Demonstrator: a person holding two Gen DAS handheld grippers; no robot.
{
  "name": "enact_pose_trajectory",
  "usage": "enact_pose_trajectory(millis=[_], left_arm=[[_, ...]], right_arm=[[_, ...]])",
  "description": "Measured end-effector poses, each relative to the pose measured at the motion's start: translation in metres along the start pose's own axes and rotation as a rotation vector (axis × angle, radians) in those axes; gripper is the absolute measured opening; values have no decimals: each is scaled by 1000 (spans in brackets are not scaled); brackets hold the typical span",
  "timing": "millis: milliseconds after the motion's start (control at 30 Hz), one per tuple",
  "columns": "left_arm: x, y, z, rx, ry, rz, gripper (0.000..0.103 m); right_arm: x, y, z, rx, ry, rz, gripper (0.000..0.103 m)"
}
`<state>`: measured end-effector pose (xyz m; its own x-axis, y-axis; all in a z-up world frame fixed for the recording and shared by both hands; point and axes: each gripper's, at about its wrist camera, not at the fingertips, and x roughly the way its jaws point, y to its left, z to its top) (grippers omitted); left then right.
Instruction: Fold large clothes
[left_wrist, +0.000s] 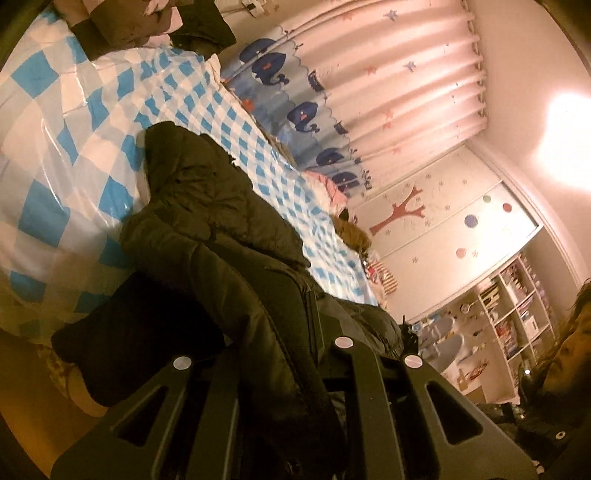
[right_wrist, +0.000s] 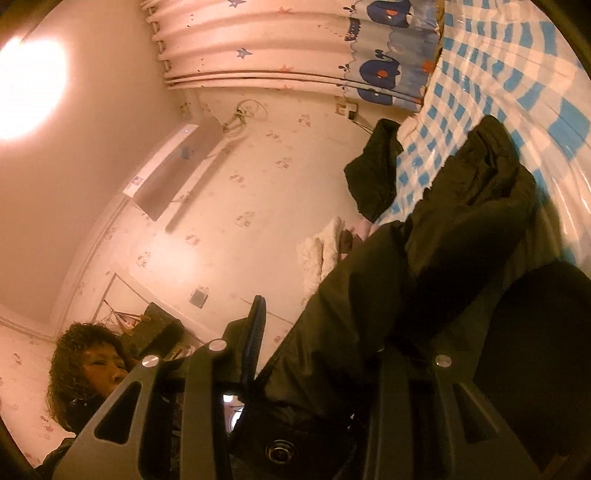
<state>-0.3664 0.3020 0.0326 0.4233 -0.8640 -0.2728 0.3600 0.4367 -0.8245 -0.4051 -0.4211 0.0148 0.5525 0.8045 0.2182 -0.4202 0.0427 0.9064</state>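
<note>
A large black padded jacket (left_wrist: 207, 206) lies across a bed with a blue-and-white checked cover (left_wrist: 74, 129) under clear plastic. My left gripper (left_wrist: 229, 306) is shut on a fold of the jacket, and the cloth runs up between its fingers. In the right wrist view the same jacket (right_wrist: 461, 221) fills the gap of my right gripper (right_wrist: 388, 314), which is shut on a thick bunch of it. The blue-padded finger (right_wrist: 256, 332) shows at the left of the cloth; the other finger is covered by it. Both held edges are raised off the bed.
Other clothes are piled at the bed's head (left_wrist: 147, 22), and a dark garment (right_wrist: 373, 170) and white cloth (right_wrist: 317, 247) lie at its edge. A whale-print curtain (left_wrist: 369, 74), a wardrobe (left_wrist: 443, 221) and shelves (left_wrist: 517, 314) stand beyond. A person (right_wrist: 88, 369) is close behind the grippers.
</note>
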Motion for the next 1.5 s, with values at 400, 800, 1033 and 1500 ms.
enact_pose_trajectory(millis=[400, 800, 1033, 1500], left_arm=[[14, 3, 32, -20, -70, -43, 7], [37, 3, 83, -27, -131, -64, 7], [56, 5, 112, -36, -156, -71, 7], [88, 12, 167, -18, -170, -21, 7]], right_arm=[[24, -7, 39, -23, -11, 53, 35], [50, -16, 83, -34, -20, 74, 35], [64, -28, 107, -19, -42, 72, 35], [91, -46, 152, -4, -59, 36, 35]])
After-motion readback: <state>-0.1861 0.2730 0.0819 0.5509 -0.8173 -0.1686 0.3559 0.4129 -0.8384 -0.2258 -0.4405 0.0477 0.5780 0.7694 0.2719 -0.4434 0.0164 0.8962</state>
